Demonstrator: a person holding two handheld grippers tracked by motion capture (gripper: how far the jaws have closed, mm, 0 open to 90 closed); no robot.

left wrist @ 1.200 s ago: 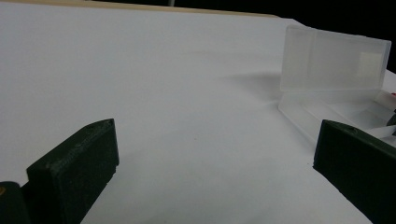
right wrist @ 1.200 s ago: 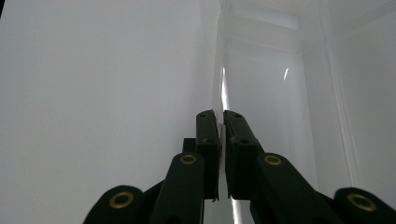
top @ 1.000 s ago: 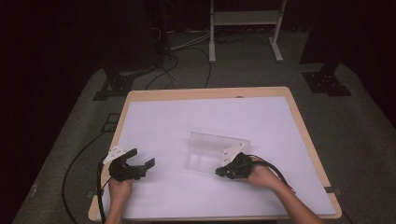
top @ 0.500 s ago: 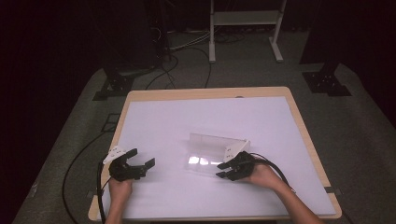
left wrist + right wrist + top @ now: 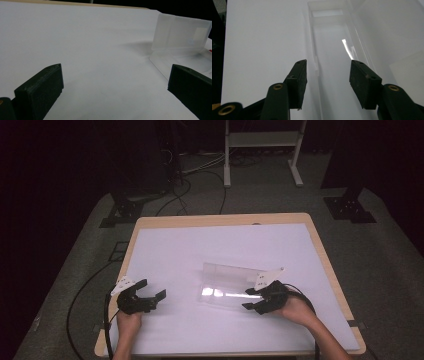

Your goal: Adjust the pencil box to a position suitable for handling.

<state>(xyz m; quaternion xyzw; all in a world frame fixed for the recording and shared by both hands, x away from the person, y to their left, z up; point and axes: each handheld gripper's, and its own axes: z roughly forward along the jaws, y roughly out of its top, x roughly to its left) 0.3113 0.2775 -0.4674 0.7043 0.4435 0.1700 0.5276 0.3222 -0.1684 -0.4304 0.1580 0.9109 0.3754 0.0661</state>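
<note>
High view first: a clear box (image 5: 227, 285) lies open on the white sheet (image 5: 200, 250) that covers the table (image 5: 220, 219), its lid standing up along the far side. The right gripper (image 5: 254, 301) sits at the box's right end, jaws pointing left into it, with the person's right hand (image 5: 295, 310) behind. The left gripper (image 5: 150, 292) rests well apart from the box, over near the sheet's left edge, held by the left hand (image 5: 129, 319); its jaws point toward the box.

Over to the left gripper view: 2 black jaws stand wide apart, nothing between them but bare sheet (image 5: 87, 50). The box (image 5: 180, 37) lies ahead and off to the side of the right-hand jaw, its frosted lid upright and the shallow base flat in front of it, running down behind that jaw's tip. Whether jaw and base touch, I cannot tell.

Now the right gripper view: the jaws are spread here too, gripping nothing. They look straight down the length of the box (image 5: 334, 45). The left-hand jaw hangs over or just outside the box's near wall, the right-hand jaw over the tray floor beside the raised lid. A bright glint shows on the plastic just ahead of the right-hand jaw. The sheet (image 5: 262, 37) stretches away left of the left-hand jaw.
</note>
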